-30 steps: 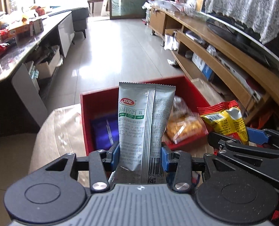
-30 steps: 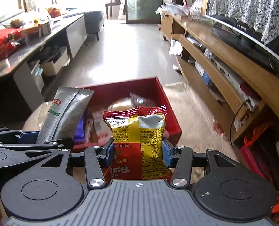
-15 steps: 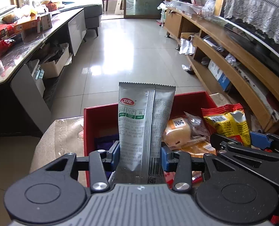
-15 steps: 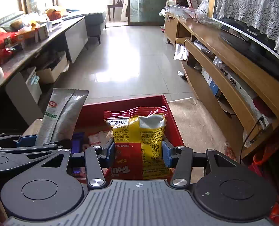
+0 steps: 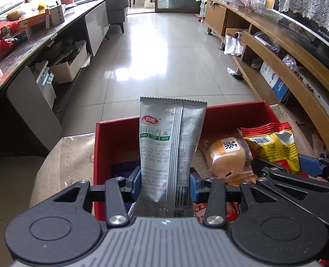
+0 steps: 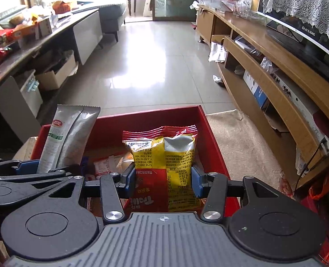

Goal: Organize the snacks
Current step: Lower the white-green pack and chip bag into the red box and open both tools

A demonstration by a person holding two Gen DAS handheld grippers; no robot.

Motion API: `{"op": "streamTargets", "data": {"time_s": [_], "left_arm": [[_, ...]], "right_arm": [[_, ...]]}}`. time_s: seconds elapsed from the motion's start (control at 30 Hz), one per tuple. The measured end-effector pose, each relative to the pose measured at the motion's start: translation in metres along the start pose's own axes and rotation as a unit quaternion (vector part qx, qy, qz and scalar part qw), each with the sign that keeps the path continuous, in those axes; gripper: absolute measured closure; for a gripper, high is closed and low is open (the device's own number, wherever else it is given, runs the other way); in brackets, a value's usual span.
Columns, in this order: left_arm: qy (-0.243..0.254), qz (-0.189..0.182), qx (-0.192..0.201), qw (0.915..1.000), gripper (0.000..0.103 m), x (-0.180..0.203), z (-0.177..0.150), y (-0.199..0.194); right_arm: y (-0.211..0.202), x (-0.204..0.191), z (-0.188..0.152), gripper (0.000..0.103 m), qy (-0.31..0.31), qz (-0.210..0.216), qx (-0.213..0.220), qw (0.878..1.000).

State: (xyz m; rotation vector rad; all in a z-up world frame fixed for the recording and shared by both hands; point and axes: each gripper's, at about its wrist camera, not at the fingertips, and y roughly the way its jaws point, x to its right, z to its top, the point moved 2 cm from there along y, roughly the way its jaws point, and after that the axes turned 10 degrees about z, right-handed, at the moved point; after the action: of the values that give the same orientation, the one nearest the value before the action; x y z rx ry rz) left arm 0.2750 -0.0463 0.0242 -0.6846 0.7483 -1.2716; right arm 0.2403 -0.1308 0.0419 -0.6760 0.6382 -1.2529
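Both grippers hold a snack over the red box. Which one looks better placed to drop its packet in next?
Probably the right. Its gripper holds the yellow packet over the middle of the red box; the left gripper holds the silver packet near the box's left wall.

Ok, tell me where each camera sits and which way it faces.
Left wrist: on the left gripper, looking forward and down along its fingers at the silver packet they clamp, over the red box; the right gripper shows at the right edge.
Right wrist: on the right gripper, facing the same way, clamping the yellow-red packet; the left gripper shows at left.
Shared: box, both packets, tiled floor.
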Motion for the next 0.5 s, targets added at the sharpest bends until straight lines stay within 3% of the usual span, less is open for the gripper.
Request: {"op": "streamTargets", "data": {"time_s": [0.5], "left_arm": [[0.001, 0.014, -0.029, 0.9995, 0.065, 0.004, -0.006, 0.025]], "right_arm": [[0.022, -0.005, -0.005, 0.044, -0.022, -0.01, -0.017, 1.0]]}}
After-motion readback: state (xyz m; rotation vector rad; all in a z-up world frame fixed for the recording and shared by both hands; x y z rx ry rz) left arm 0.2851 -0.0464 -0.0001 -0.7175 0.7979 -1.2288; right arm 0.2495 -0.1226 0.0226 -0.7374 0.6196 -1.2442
